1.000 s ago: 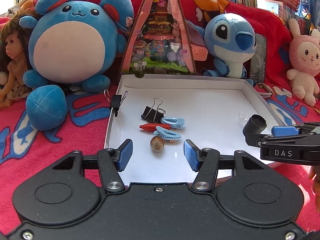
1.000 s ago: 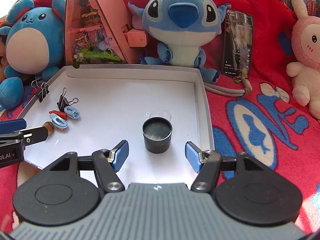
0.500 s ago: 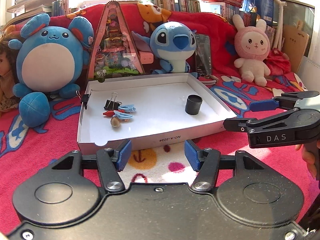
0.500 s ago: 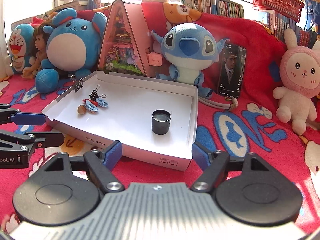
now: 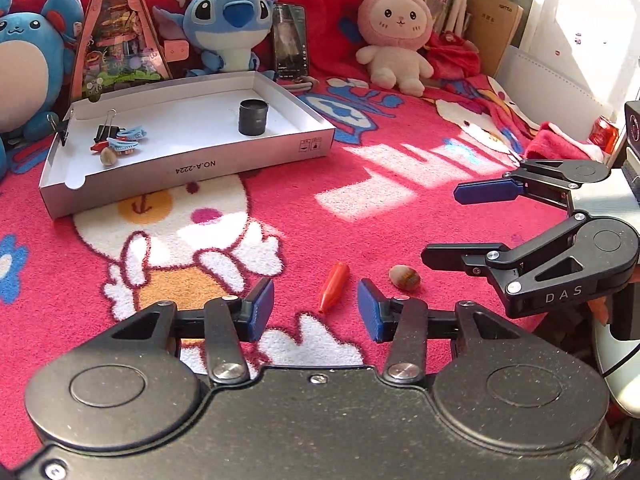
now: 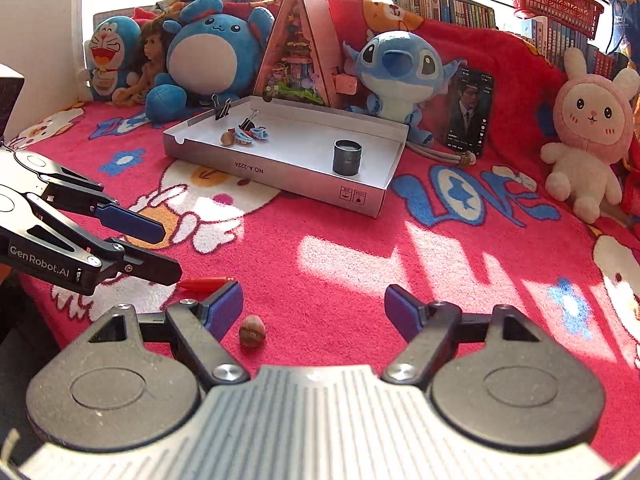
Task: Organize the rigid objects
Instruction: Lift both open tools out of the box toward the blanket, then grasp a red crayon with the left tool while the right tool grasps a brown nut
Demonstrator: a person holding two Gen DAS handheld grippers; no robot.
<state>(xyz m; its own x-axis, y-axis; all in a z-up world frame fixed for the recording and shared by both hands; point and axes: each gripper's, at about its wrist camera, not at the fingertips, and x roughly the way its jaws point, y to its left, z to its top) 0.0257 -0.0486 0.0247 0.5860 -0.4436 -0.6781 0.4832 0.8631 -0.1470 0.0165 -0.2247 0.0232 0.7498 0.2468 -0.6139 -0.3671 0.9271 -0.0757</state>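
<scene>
A white shallow box sits on the red blanket. It holds a black cylinder, a binder clip, blue clips, a small red piece and a brown stone. On the blanket near me lie a red cone and a brown stone. My left gripper is open, the cone just beyond its fingertips. My right gripper is open, the stone near its left finger.
Plush toys stand behind the box: a blue round one, Stitch, a pink rabbit. A triangular pink toy house and an upright phone are there too. A binder clip grips the box's far rim.
Both grippers have pulled back from the box toward the near blanket. The loose red cone and stone have come into view close to the fingertips.
</scene>
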